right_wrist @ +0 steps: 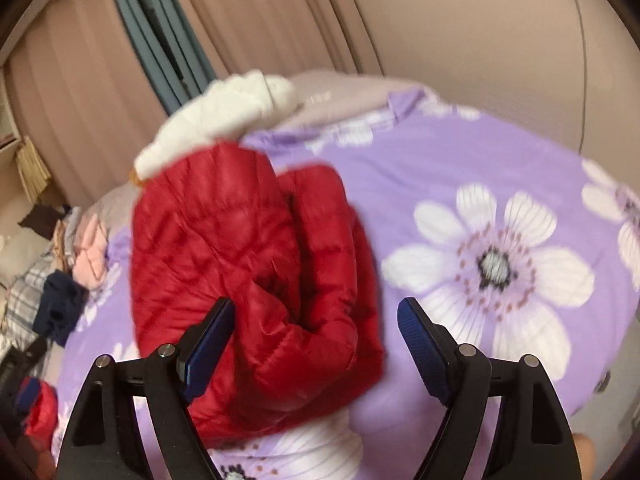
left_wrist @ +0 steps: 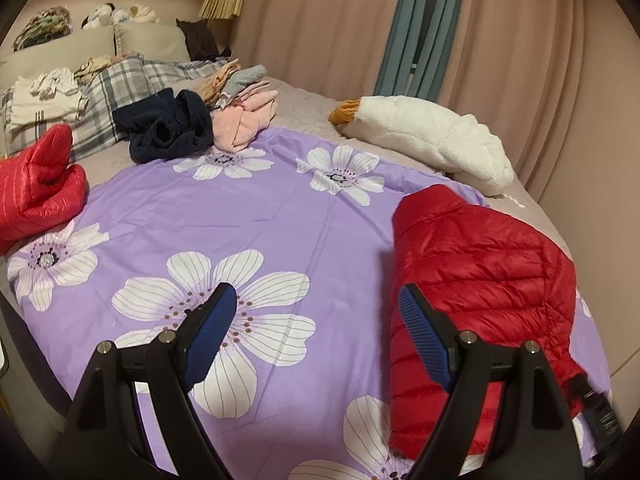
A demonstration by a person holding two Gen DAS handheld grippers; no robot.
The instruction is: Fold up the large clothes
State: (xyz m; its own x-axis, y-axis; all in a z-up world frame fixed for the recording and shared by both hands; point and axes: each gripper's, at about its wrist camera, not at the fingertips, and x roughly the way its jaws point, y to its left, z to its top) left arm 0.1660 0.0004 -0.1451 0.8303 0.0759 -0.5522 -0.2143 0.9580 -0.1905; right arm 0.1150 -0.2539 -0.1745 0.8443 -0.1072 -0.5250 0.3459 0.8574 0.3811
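A folded red puffer jacket (left_wrist: 480, 288) lies on the purple flowered sheet (left_wrist: 248, 216) at the right. My left gripper (left_wrist: 316, 304) is open and empty above the sheet, just left of the jacket. In the right wrist view the same jacket (right_wrist: 248, 264) lies bundled below my right gripper (right_wrist: 316, 316), which is open, with its left finger (right_wrist: 212, 332) over the jacket. The view is blurred. A second red puffer garment (left_wrist: 40, 184) lies at the sheet's left edge.
A white plush goose (left_wrist: 428, 136) lies at the far right of the bed. A navy garment (left_wrist: 168, 128), pink clothes (left_wrist: 244, 120) and plaid pillows (left_wrist: 108, 100) sit at the head end. Curtains (left_wrist: 400, 20) hang behind.
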